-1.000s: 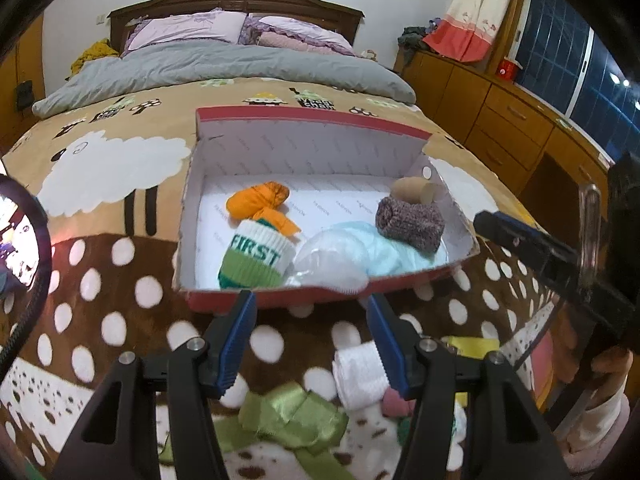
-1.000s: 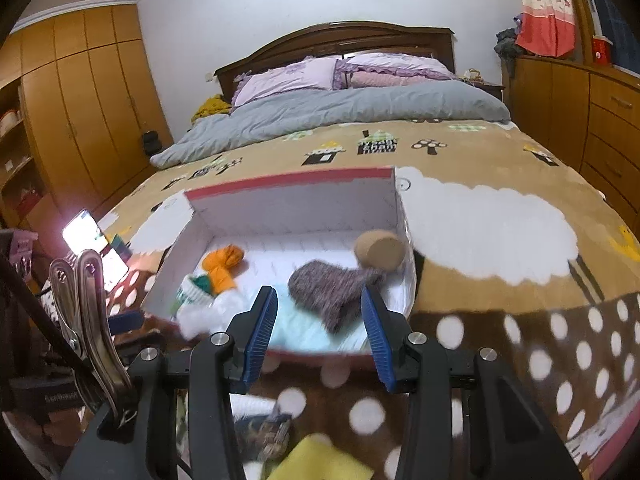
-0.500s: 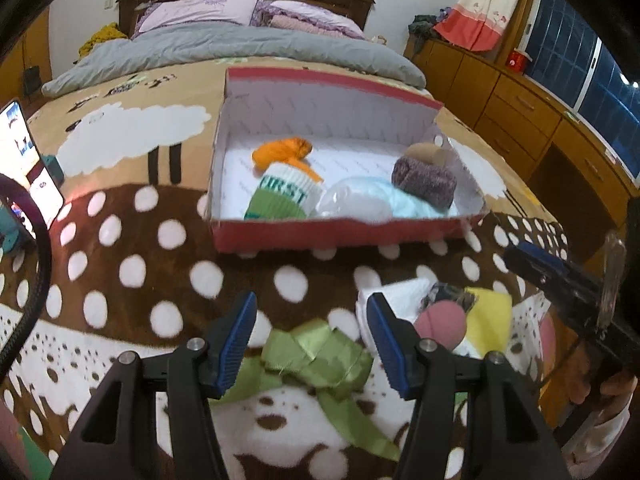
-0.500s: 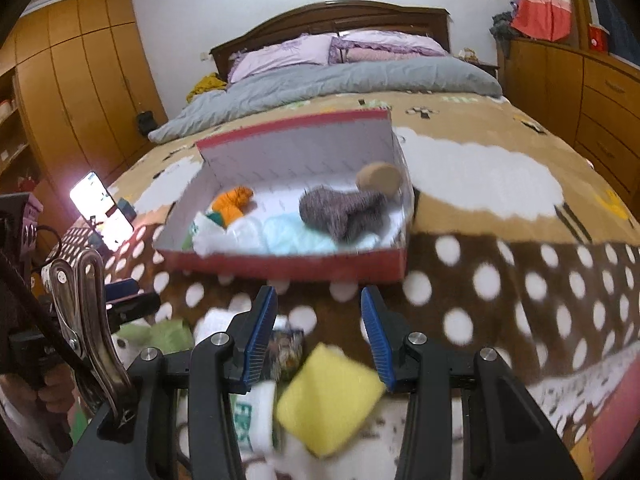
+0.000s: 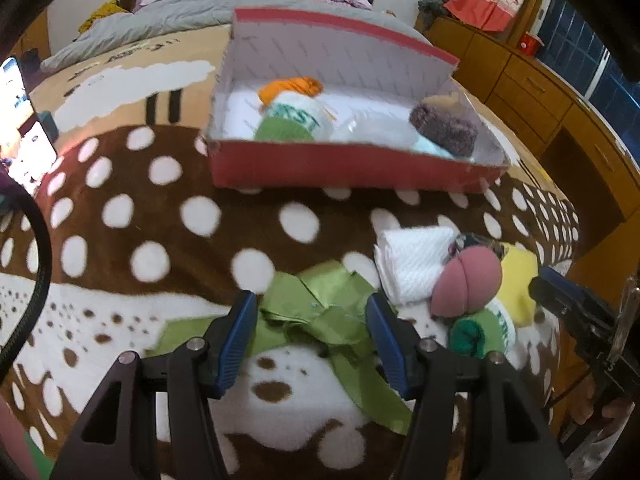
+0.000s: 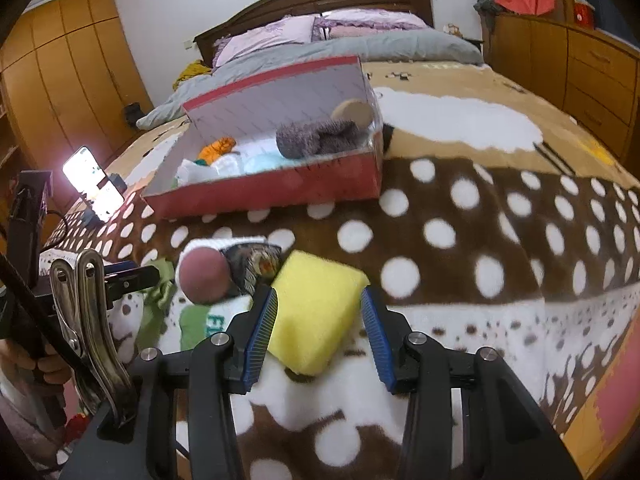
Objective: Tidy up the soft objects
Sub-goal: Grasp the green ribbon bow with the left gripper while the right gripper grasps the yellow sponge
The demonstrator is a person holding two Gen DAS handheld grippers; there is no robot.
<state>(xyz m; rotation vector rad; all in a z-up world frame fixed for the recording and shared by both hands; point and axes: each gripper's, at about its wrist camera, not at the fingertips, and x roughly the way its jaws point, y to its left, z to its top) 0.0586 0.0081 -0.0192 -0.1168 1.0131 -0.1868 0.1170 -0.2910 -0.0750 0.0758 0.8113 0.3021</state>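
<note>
Soft things lay in a loose heap on the spotted brown blanket [image 5: 168, 216] at the near end of the bed: a crumpled green cloth [image 5: 320, 308], a folded white towel [image 5: 416, 260], a dusty-pink ball [image 5: 468, 284], a yellow sponge [image 6: 316, 312], a green and white rolled sock [image 5: 484, 328] and a dark patterned pouch [image 6: 252, 268] tucked behind the ball. Beyond them stood the red box [image 5: 352, 172], open-topped, already holding an orange bundle [image 5: 292, 88], another green and white sock [image 5: 292, 120], a pale blue item and a fuzzy brown-grey roll [image 5: 444, 128] by its right wall. From where I stood, the left gripper [image 5: 310, 320] hung over the green cloth with its jaws apart, the cloth lying between the blue pads without either pad pressing on it. The right gripper [image 6: 318, 312] was poised over the yellow sponge, jaws also parted, the sponge between them; the left pad looked just beside its edge, but I could not tell whether it touched. A lit phone [image 6: 94, 184] stood propped at the left edge of the bed.
</note>
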